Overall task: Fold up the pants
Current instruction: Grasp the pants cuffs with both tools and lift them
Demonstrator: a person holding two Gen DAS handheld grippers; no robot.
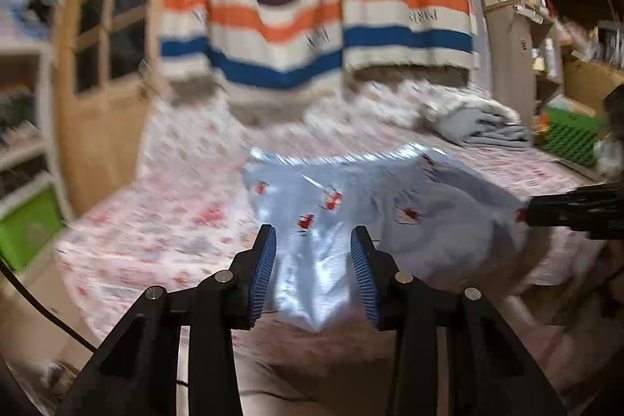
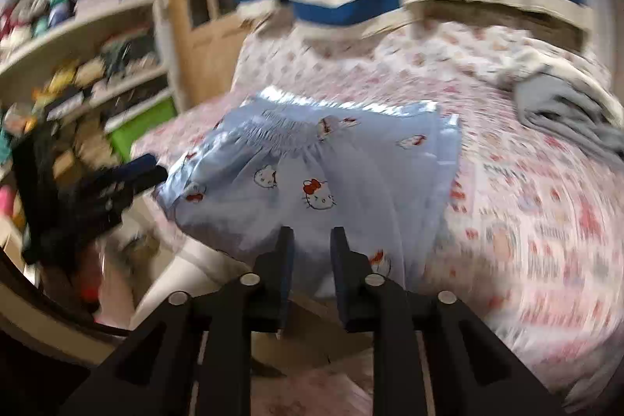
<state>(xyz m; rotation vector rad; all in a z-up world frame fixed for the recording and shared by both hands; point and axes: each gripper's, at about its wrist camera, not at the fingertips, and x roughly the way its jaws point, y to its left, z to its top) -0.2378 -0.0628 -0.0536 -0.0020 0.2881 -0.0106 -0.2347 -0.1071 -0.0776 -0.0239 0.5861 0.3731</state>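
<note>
Light blue pants [image 1: 343, 197] with a red-and-white cat print lie partly on the bed, the waistband far from me, the near end hanging off the bed's front edge. My left gripper [image 1: 314, 240] has the near left part of the cloth between its blue pads and looks shut on it. My right gripper [image 2: 312, 240] holds the near right part of the pants [image 2: 312, 178] between its narrow jaws. Each gripper shows in the other's view, the right [image 1: 565, 211] and the left [image 2: 128, 178]. Both views are motion-blurred.
The bed [image 1: 175, 221] has a pink-and-white patterned sheet. A folded grey-and-white blanket [image 1: 479, 123] lies at its far right. A striped curtain [image 1: 312, 6] hangs behind. Shelves [image 2: 78, 65] and a wooden door [image 1: 105, 65] stand to the left, with a green bin [image 1: 27, 225] below.
</note>
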